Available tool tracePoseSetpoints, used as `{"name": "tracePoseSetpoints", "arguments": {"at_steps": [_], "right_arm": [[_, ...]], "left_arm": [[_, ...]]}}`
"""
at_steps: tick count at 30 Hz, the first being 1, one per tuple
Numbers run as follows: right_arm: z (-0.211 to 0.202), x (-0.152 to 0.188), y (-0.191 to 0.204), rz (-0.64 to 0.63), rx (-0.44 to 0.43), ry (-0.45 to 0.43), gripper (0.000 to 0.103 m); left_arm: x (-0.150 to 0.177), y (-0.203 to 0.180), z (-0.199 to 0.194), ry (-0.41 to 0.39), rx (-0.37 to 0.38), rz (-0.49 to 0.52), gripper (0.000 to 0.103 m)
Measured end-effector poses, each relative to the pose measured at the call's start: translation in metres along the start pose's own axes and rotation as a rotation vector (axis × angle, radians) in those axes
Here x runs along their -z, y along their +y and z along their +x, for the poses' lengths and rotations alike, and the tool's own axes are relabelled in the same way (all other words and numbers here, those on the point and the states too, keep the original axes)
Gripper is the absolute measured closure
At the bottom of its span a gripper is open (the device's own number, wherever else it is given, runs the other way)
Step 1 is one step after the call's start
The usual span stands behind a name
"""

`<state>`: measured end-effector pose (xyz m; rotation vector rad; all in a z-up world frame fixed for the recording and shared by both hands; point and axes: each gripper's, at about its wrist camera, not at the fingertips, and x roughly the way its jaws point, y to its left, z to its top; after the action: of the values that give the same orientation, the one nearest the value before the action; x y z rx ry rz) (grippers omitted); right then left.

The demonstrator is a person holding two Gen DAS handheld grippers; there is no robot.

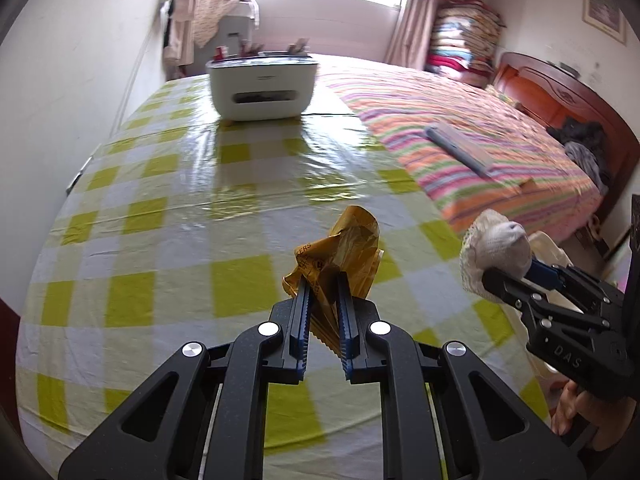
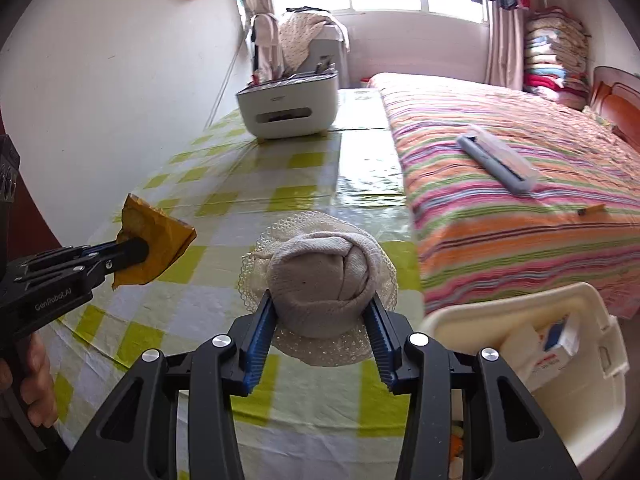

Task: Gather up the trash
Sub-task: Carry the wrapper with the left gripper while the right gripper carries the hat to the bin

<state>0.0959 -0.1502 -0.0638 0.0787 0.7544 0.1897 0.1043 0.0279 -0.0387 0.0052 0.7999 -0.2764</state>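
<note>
My left gripper [image 1: 323, 284] is shut on a crumpled yellow wrapper [image 1: 348, 248] and holds it above the checked table; it also shows at the left of the right wrist view [image 2: 156, 246]. My right gripper [image 2: 320, 304] is shut on a balled white cloth with a lace edge [image 2: 320, 268], held above the table's near edge; this cloth shows in the left wrist view [image 1: 496, 248] at the right. A cream plastic bin [image 2: 560, 320] with boxes and paper in it stands below and to the right of the right gripper.
A white storage box [image 1: 262, 88] stands at the far end of the green-checked table [image 1: 160, 200]. A bed with a striped cover [image 2: 520, 208] adjoins the table's right side, with a grey flat case [image 2: 496, 160] on it. A wall runs along the left.
</note>
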Motion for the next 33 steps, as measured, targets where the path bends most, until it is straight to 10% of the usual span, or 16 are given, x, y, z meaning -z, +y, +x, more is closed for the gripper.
{"name": "tracePoseSetpoints", "arguments": {"at_steps": [33], "right_arm": [[-0.079, 0.040, -0.100, 0.226, 0.127, -0.120, 0.060]], "left_arm": [[0.022, -0.150, 0.000, 0.009, 0.180, 0.218, 0.091]]}}
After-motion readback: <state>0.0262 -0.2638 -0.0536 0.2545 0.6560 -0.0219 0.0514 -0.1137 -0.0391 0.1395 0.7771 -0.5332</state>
